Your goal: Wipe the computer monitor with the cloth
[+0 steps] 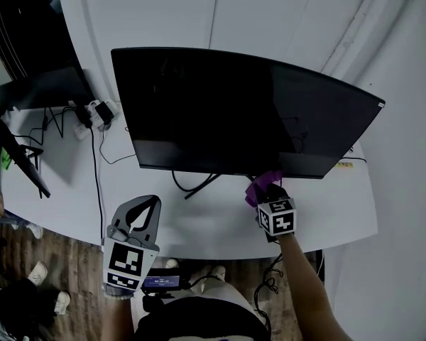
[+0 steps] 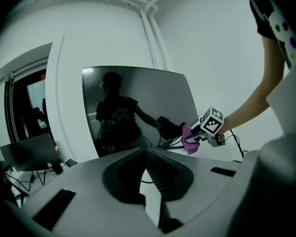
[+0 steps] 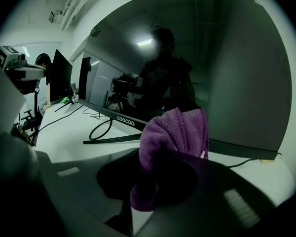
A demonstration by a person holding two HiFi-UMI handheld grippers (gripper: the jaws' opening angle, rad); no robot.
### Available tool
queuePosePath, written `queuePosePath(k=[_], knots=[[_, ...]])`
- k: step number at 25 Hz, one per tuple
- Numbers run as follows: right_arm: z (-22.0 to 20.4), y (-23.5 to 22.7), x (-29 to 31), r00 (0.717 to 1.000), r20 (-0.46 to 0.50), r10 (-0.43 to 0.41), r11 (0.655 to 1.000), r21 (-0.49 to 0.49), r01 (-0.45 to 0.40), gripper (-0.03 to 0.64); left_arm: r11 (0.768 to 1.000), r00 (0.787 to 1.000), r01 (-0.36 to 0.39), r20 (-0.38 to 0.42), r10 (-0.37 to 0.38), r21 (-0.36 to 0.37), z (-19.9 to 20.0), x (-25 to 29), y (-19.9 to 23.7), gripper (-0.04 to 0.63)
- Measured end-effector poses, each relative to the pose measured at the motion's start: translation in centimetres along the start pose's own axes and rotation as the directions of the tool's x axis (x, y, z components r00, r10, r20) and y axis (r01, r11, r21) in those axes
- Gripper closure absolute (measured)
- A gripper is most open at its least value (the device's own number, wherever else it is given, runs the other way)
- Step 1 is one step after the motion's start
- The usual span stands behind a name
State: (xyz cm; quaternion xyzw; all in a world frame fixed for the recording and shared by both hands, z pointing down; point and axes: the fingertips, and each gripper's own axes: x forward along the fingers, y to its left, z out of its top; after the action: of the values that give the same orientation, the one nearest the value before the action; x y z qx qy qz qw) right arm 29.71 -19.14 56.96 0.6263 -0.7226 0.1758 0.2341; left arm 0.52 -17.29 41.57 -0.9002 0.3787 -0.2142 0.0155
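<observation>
The right claw (image 1: pixel 268 192) is gripping a bunched purple cloth (image 1: pixel 260 187), with both jaws closing on its middle so that one fold is standing up above them and a tail is hanging below. The person's right forearm (image 1: pixel 307 284) is reaching up from the lower right of the head view, nearly straight, over the near edge of the white desk (image 1: pixel 199 222), with the wrist tucked behind the claw's marker cube. That arm is carrying the cloth to the bottom edge of the monitor (image 1: pixel 234 109), just right of its stand and left of its lower right corner. The cloth's top is overlapping the bottom bezel, though whether it is pressing on the glass cannot be told. In the right gripper view the dark screen is filling the space behind the cloth and is mirroring the person's outline. The left claw (image 1: pixel 145 206) is hanging low at the left, near the desk's front edge and well apart from the monitor. It is pointing up toward the screen, and its marker cube is facing the head camera. Its jaws are meeting at the tips with nothing between them; only a slit of white desk is showing lower down. The hand holding it is hiding under the cube. The monitor is standing upright on the desk, facing the person, and the left gripper view is looking across at it from the left.
</observation>
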Motion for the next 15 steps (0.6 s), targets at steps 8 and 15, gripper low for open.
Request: queuePosePath(k=[8, 15], knots=[[1.6, 5.0, 1.8, 0.999, 0.005, 0.042, 0.999, -0.034, -0.042, 0.548, 1.000, 1.000, -0.013, 0.009, 0.013, -0.012, -1.0, -0.7, 2.5, 0.589], [2.8, 9.1, 3.3, 0.996, 0.014, 0.084, 0.995, -0.053, -0.083, 0.548, 1.000, 1.000, -0.025, 0.008, 0.025, -0.017, -1.9, -1.4, 4.7, 0.589]])
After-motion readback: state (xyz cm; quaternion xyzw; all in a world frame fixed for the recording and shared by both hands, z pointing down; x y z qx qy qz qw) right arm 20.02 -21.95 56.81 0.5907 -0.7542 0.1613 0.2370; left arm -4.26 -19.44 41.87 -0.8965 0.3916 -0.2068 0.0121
